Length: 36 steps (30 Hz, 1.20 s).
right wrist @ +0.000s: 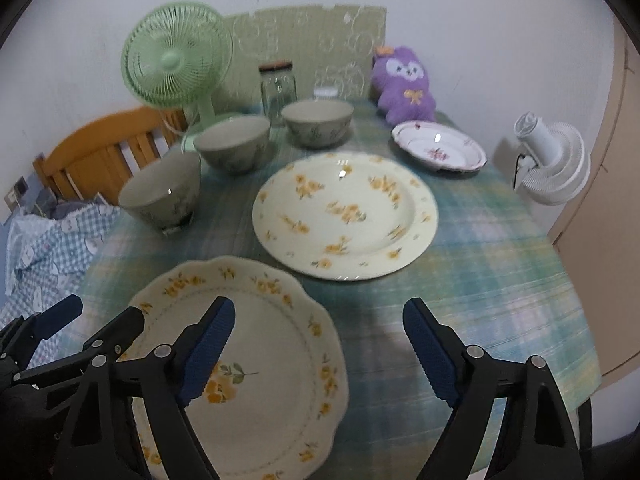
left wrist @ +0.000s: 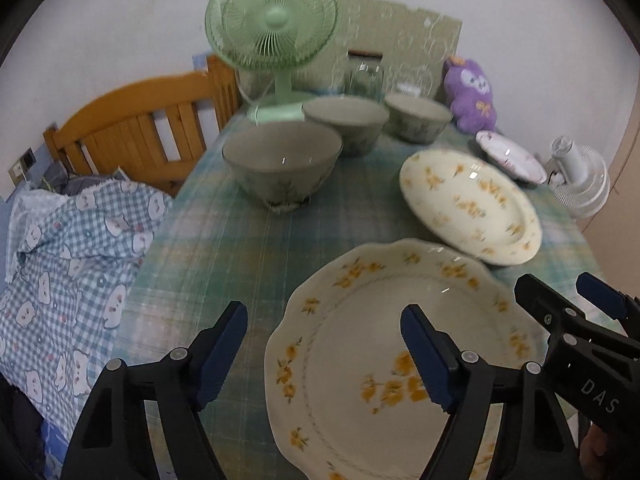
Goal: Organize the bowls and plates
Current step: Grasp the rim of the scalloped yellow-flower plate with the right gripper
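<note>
Both looking down, forward past open jaws, close above table; sharing scalloped plate below jaws, bowls beyond.

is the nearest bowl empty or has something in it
Empty: the nearest bowl shows only a bare grey inside, upright on the tablecloth.

Both claws agape, empty

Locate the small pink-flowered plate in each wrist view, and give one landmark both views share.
Left wrist view: the pink-flowered plate sits at upper right, on the far right side of the table, just below the purple plush toy.
Right wrist view: it lies right of centre in the upper half, again just below the plush toy.
Shared landmark: the green desk fan at the table's back left.
</note>
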### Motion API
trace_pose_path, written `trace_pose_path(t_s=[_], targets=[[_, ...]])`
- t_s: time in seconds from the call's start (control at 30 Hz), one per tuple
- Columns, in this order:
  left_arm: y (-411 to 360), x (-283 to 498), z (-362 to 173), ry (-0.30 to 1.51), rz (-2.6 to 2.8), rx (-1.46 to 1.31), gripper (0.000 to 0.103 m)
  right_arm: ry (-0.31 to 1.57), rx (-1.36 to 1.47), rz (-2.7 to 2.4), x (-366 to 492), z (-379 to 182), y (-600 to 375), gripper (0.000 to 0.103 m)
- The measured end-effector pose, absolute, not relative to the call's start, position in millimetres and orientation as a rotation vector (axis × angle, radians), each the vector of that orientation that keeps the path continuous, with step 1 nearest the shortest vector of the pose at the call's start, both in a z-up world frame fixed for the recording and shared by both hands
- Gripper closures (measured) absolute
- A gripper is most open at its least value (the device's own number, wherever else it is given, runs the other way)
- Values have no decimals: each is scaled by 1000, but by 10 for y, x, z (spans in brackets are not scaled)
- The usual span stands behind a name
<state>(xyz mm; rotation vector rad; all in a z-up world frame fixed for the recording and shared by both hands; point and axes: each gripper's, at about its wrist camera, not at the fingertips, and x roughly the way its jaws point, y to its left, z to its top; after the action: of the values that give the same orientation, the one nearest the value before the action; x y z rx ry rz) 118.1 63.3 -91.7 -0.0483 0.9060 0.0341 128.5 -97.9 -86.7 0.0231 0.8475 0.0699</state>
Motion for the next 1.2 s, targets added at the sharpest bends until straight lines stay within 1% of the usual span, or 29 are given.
trace_pose_path(t_s=[0.1,0.17,0.23,0.3,0.43,0.47,0.5,0.9,1.03,1.2], targets=[[678,1231,-1040,942,35,-58,24,891,13,62,1374,-1021,-918,18],[706,1265,-1116,966,36,-63,26,924,9,60,1407,-1115,-896,23],[723,1295,-1203,995,29,-66,30,964,7,54,1451,-1227,-871,28],[734,1324,-1275,1018,19,-72,32,991,8,46,1482,-1307,-865,29],[770,1383,-1373,1055,3,-85,34,1039,7,22,1533,-1420,-846,37],[778,1392,-1391,1062,-3,-90,36,1049,9,23,1536,-1444,-843,40],[789,1408,-1408,1067,-10,-92,38,1057,9,23,1537,-1461,-837,41],[748,1459,-1433,1119,-94,-111,38,1126,15,-7,1565,-1484,-829,41],[722,1462,-1346,1146,-102,-125,38,1132,15,-13,1557,-1360,-870,41],[537,1458,-1125,1136,-131,-100,38,1130,26,-50,1502,-1148,-1060,41]])
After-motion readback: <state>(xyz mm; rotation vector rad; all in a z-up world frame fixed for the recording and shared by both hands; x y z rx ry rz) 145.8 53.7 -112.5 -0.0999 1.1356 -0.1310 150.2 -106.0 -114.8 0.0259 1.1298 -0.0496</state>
